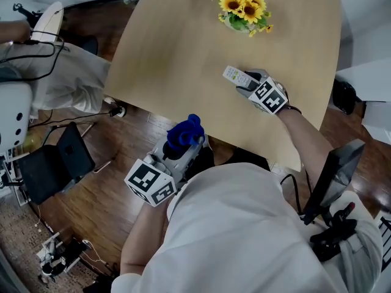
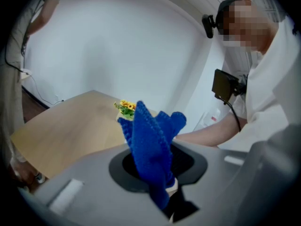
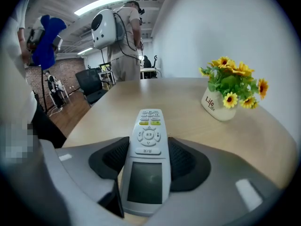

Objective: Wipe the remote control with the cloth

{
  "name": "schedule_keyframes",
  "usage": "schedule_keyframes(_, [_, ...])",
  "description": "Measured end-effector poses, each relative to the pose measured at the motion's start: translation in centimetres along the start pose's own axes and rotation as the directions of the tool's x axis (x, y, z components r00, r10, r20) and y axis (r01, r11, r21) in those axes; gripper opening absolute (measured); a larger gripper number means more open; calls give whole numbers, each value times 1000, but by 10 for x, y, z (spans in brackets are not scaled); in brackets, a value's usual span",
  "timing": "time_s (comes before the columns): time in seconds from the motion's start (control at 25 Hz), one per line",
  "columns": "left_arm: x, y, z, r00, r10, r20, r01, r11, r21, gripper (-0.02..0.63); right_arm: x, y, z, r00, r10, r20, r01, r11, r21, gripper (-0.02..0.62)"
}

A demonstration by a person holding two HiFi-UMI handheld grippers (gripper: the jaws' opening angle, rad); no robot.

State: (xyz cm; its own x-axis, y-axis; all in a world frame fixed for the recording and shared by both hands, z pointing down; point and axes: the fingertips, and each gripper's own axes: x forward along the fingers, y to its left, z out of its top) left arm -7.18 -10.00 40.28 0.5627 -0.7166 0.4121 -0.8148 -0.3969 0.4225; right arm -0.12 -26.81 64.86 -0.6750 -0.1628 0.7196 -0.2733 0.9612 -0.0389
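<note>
A white remote control (image 3: 148, 149) with a dark screen and grey buttons lies on the wooden table (image 1: 183, 60) near its right front part. It sits between the jaws of my right gripper (image 3: 148, 160), and both dark pads rest against its long sides. In the head view the remote (image 1: 233, 75) sticks out beyond the right gripper (image 1: 245, 85) towards the flowers. My left gripper (image 1: 183, 148) hangs off the table's front edge, shut on a bunched blue cloth (image 1: 185, 132). The cloth (image 2: 153, 140) stands up out of the left gripper (image 2: 157, 168).
A white pot of sunflowers (image 1: 243, 8) stands at the table's far side, beyond the remote. A black chair (image 1: 55, 163) and cables lie on the wooden floor at left. A dark stand (image 1: 330, 176) is at right. A person (image 3: 124, 41) stands past the table's far end.
</note>
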Motion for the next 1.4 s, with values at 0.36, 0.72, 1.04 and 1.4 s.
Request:
schedule_keyframes(0.36, [10, 4, 28, 993, -117, 0, 115, 975, 193, 110, -109, 63, 70, 992, 122, 38, -117, 986, -120, 261])
schedule_keyframes(0.72, [78, -85, 31, 836, -369, -406, 548, 513, 661, 109, -168, 120, 118, 987, 162, 11, -156, 965, -210, 261])
schedule_keyframes(1.04, [107, -106, 20, 721, -387, -575, 692, 347, 633, 107, -180, 113, 115, 994, 108, -22, -111, 970, -217, 261])
schedule_keyframes(1.4, [103, -81, 15, 710, -353, -610, 704, 385, 597, 107, -182, 111, 107, 995, 93, -33, -98, 973, -209, 261])
